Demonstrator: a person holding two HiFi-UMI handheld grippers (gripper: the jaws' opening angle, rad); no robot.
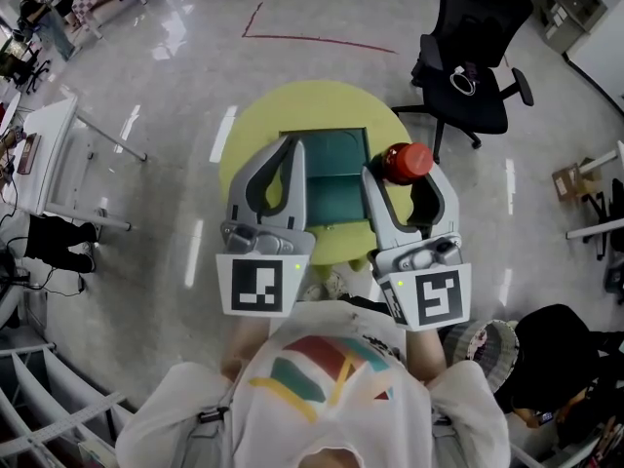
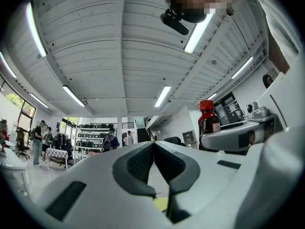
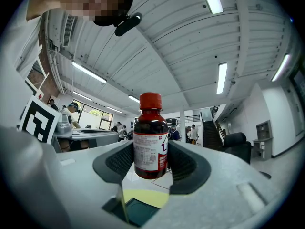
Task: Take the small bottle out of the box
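A small dark bottle [image 1: 408, 161] with a red cap and a white label [image 3: 150, 137] stands upright between the pads of my right gripper [image 1: 402, 175] [image 3: 150, 162], which is shut on it. The bottle hangs above the right rim of the open teal box [image 1: 334, 201], clear of it. The box rests on a round yellow table [image 1: 255, 130]. My left gripper [image 1: 290, 143] [image 2: 153, 146] hovers over the box's left side, shut, its pads touching with nothing between them. From the left gripper view the bottle [image 2: 208, 119] shows at the right, above the right gripper's finger [image 2: 236, 136].
A black office chair [image 1: 475, 66] stands behind the table at the right. White tables [image 1: 54, 159] are at the left, a cardboard box [image 1: 568, 178] at the far right. A red line [image 1: 312, 39] marks the floor. People stand by distant shelves [image 2: 97, 136].
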